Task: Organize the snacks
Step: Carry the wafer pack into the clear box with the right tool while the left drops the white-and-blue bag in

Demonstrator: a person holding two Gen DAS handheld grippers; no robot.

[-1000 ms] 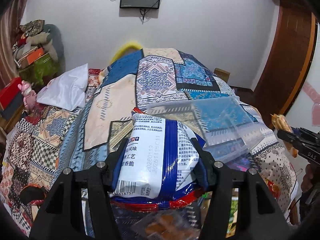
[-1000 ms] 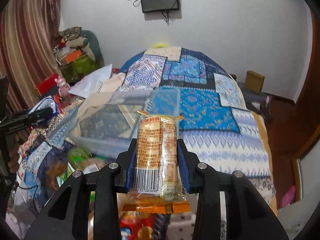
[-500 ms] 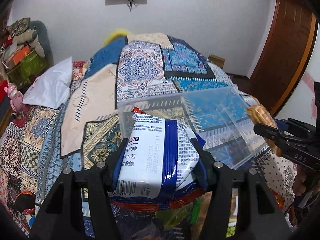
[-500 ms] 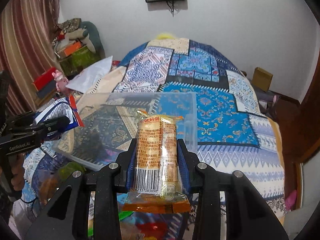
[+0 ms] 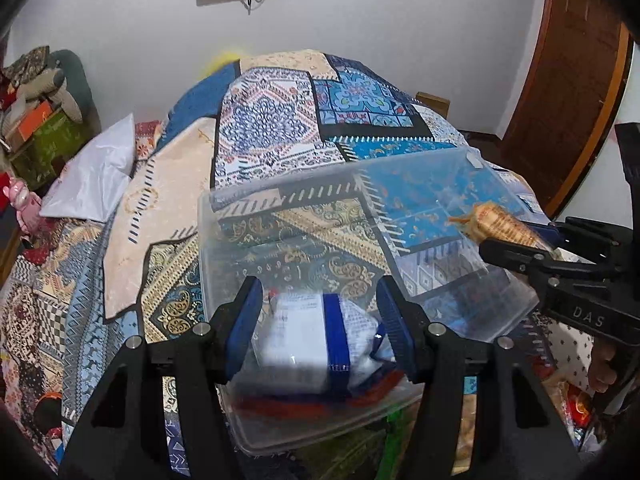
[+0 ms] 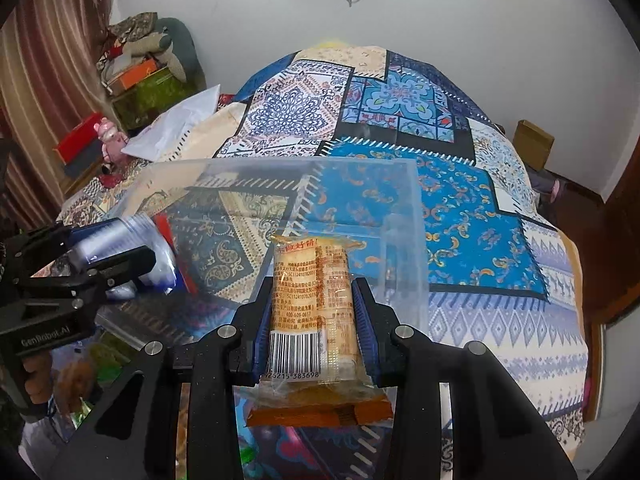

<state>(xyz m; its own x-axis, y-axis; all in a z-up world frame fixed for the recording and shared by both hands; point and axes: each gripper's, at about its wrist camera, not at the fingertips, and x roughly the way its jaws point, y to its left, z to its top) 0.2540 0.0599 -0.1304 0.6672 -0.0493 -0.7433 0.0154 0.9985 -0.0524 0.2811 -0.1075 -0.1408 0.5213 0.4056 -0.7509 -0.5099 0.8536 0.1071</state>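
A clear plastic bin [image 5: 400,184] lies on the patterned bedspread; it also shows in the right wrist view [image 6: 280,168]. My left gripper [image 5: 320,316] is over the bin's near end with its jaws spread wide. The white and blue snack bag [image 5: 312,340] sits blurred between and below them, inside the bin, no longer pinched. My right gripper [image 6: 314,312] is shut on an orange cracker pack [image 6: 312,312] and holds it upright at the bin's right wall. That pack shows in the left wrist view [image 5: 500,224] over the bin's right rim.
Loose snack packets [image 6: 80,380] lie on the bed in front of the bin. A white pillow [image 5: 96,172] lies at the left, with boxes and a pink toy [image 6: 110,136] beyond. A cardboard box [image 6: 534,144] stands by the wall. A wooden door [image 5: 568,80] is at right.
The left gripper moved over the bin and opened; the white and blue bag dropped from its jaws into the bin. The right gripper carried the cracker pack closer to the bin.
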